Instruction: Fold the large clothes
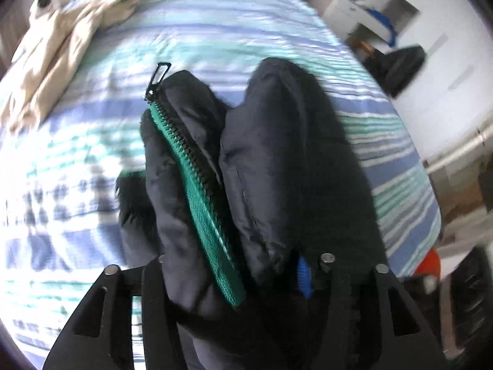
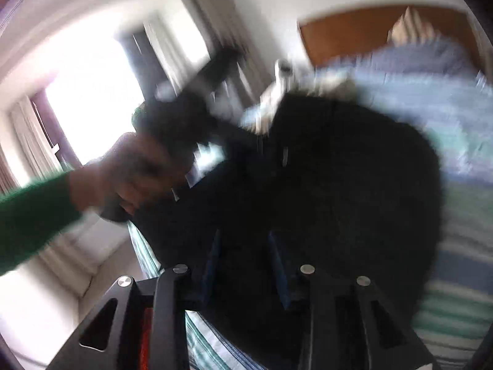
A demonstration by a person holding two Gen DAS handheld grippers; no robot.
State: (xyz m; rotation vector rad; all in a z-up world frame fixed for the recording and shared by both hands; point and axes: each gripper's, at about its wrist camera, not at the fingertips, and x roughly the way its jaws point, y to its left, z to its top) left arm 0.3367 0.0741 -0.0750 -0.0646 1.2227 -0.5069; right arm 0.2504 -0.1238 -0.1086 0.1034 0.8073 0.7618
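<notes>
A dark puffy jacket (image 1: pixel 277 160) with a green zipper (image 1: pixel 197 185) rises out of my left gripper (image 1: pixel 246 277), which is shut on its bunched padding; only a sliver of one blue pad (image 1: pixel 303 277) shows. It hangs over the striped bed (image 1: pixel 215 30). In the blurred right wrist view the same black jacket (image 2: pixel 339 169) fills the middle, and my right gripper (image 2: pixel 246 259) is shut on a fold of it between its blue pads (image 2: pixel 279 265). A person's hand (image 2: pixel 129 178) in a green sleeve (image 2: pixel 30 215) holds the other gripper at the left.
A beige garment (image 1: pixel 61 40) lies crumpled on the bed's far left. Past the bed's right edge are a black bag (image 1: pixel 403 67) and white furniture (image 1: pixel 363 9). A wooden headboard (image 2: pixel 354 30) and a bright window (image 2: pixel 92 92) stand beyond.
</notes>
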